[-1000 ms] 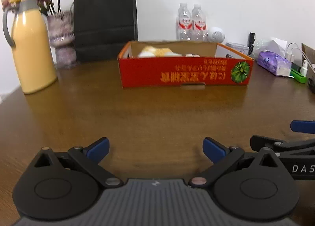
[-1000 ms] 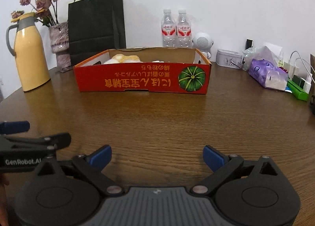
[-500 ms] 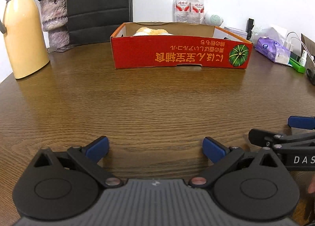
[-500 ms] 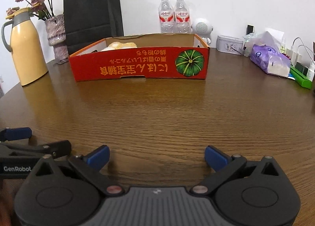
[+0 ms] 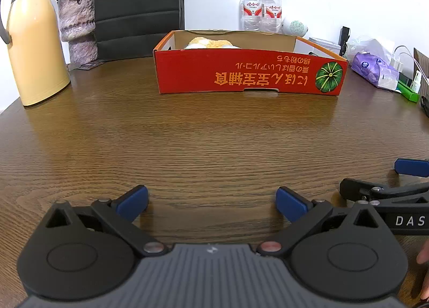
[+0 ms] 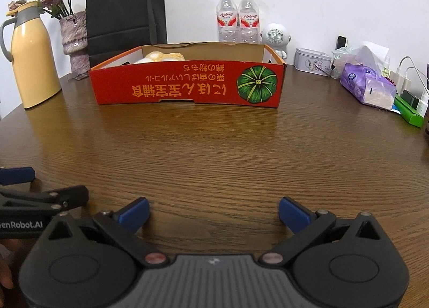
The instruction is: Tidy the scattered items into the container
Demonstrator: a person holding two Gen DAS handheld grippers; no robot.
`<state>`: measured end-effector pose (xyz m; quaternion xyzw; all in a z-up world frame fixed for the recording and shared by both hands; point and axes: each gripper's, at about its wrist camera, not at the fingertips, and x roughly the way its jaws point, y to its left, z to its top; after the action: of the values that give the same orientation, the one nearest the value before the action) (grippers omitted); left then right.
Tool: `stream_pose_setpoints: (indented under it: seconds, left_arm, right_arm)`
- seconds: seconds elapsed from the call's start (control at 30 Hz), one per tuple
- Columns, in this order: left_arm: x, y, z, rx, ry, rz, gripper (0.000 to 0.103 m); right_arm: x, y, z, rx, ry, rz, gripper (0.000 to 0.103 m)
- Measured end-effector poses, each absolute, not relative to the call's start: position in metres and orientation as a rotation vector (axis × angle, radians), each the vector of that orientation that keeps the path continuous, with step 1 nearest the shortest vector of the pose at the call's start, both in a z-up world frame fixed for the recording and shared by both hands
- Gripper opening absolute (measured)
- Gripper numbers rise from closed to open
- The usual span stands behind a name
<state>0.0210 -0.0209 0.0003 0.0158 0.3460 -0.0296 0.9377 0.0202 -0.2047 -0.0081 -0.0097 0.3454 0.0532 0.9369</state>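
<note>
Seen low over a brown wooden bench: left gripper and right gripper parked side by side near the front edge, jaws of both spread wide, gripping nothing. Judged to be a resting pose, the blue pads hanging just above bare wood with no item between them.

Beyond, across a clear stretch of bench: red cardboard box, printed with a green pumpkin, open top facing up. Inside, toward its left end, a pale yellow-and-white soft item, only its top showing above the wall; rest of the contents hidden by the near side.

No loose items visible on the open wood between jaws and box, so tidying looks complete or close to it.

Behind and to the sides, apparently not part of the job: yellow thermos jug, black paper bag, two water bottles, purple tissue pack.
</note>
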Motion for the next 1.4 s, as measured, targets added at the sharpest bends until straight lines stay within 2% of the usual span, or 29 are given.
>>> stream_pose_setpoints:
  seconds: [1.4]
  left_arm:
    - [0.0166, -0.0209, -0.0006, 0.034, 0.706, -0.055, 0.103]
  right_arm:
    - [0.0189, -0.2058, -0.0087, -0.021, 0.705, 0.111, 0.103]
